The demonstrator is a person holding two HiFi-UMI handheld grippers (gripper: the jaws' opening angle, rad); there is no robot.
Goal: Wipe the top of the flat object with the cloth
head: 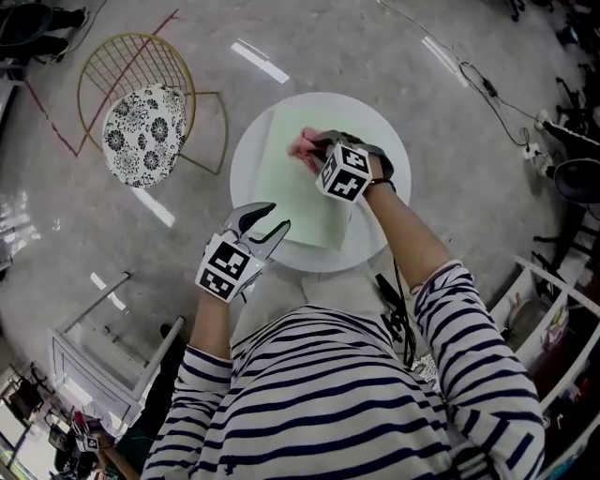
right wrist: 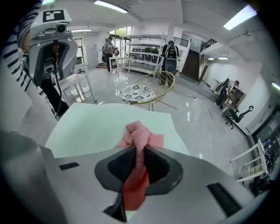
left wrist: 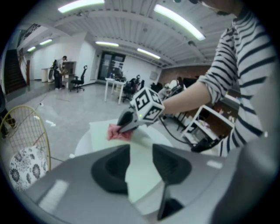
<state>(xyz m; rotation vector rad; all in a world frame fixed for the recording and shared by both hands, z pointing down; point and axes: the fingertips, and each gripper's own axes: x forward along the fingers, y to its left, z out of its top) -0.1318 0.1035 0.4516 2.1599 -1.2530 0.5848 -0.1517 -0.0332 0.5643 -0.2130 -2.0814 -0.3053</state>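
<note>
Far left is a gold wire chair (head: 131,61) with a black-and-white floral cushion (head: 143,134). It's on a glossy grey stone-look floor (head: 75,234) that throws back the ceiling lights, and there are some red lines (head: 56,131) marked on the floor beside it. Lower left there's a white frame thing (head: 103,328), can't tell what exactly.

Next over is the left gripper (head: 275,219). Its jaws are roughly half apart and holding nothing, with the tips right at the near left corner of the flat green sheet (head: 305,202). In its own view the sheet shows in the gap between the jaws, but I can't tell whether the tips actually touch it. The sheet lies flat on a round white table (head: 246,155) and covers most of the middle; its top looks plain and matte.

On the far half of the sheet sits the pink cloth (head: 302,145), bunched up and resting on the surface. Its tail is pinched tight between the closed jaws of the right gripper (head: 317,146), which points steeply down.

Right of the table, cables (head: 487,89) trail over the floor and a white rack (head: 548,281) stands at the edge.

The room's a big open office: strip lights (left wrist: 83,5) overhead, desks and office chairs (left wrist: 116,85) further back, metal shelving (right wrist: 144,54) and a few people far off.
</note>
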